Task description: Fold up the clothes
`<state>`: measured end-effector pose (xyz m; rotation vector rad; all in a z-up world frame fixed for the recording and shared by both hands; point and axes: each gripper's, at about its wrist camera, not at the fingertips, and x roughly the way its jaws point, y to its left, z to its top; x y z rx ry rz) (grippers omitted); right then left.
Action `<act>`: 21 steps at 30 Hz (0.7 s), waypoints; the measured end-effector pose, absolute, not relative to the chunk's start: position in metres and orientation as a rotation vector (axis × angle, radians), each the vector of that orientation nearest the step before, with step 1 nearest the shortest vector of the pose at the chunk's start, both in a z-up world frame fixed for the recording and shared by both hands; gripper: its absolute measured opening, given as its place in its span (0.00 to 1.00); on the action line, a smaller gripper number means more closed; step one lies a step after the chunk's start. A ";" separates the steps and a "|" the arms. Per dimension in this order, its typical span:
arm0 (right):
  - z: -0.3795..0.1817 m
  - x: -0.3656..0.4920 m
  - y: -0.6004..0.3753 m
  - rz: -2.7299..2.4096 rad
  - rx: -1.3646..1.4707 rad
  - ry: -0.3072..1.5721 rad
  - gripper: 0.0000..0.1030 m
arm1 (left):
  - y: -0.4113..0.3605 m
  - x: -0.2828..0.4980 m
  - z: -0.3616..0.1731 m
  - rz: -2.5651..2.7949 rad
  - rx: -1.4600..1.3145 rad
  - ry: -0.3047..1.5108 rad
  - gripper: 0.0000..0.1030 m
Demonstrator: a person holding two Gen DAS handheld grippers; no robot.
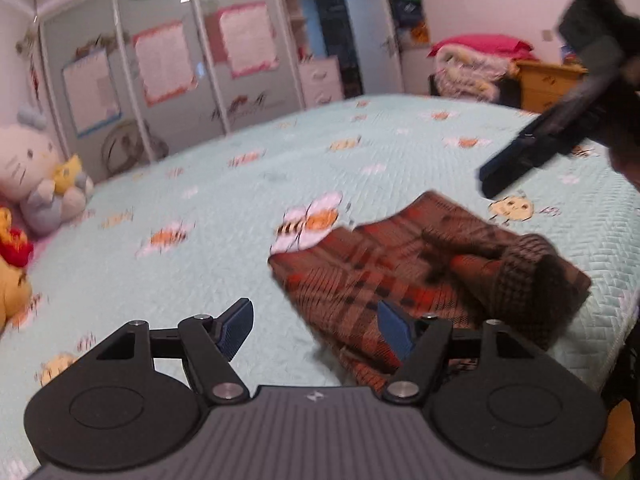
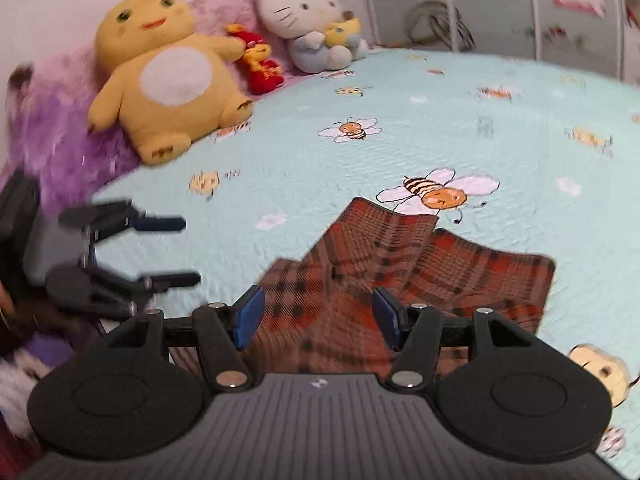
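Both hand-held grippers are standing with their blue-padded jaws apart and nothing between the pads; the left gripper (image 1: 316, 330) is hovering at the near-left corner of the garment, and the right gripper (image 2: 318, 318) is hanging above its near edge, seen also from the left wrist as a dark blurred shape (image 1: 516, 164). No legible writing is showing anywhere; the pink-bordered paper sheets (image 1: 164, 62) on the grey sliding wardrobe doors (image 1: 132, 92) are too blurred to read, and each gripper body is bearing only a small white mark. A brown, red and black plaid cloth garment (image 1: 420, 280) is lying partly folded and rumpled on the pale mint quilted bedspread printed with cartoon bees (image 1: 200, 200), near the bed's front edge; a finer-checked fold is lying across its right end. A yellow plush toy (image 2: 168, 76) and a white cat plush (image 2: 304, 12) are sitting at the bed's far side.
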<state>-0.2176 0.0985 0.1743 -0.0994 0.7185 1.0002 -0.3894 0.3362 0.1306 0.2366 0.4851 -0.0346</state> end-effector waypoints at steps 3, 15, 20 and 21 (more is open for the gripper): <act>0.184 -0.231 0.086 1.026 -0.142 0.570 0.58 | 0.337 -0.413 0.129 -0.029 0.275 0.451 0.70; 0.096 -0.358 0.053 1.044 -1.042 0.053 0.69 | 0.247 -0.469 0.056 -0.156 0.587 0.427 0.71; 0.092 -0.351 0.075 1.072 -1.078 -0.008 0.69 | 0.232 -0.442 0.046 -0.163 0.615 0.423 0.72; 0.095 -0.346 0.078 1.091 -1.063 0.004 0.69 | 0.231 -0.438 0.045 -0.171 0.621 0.424 0.72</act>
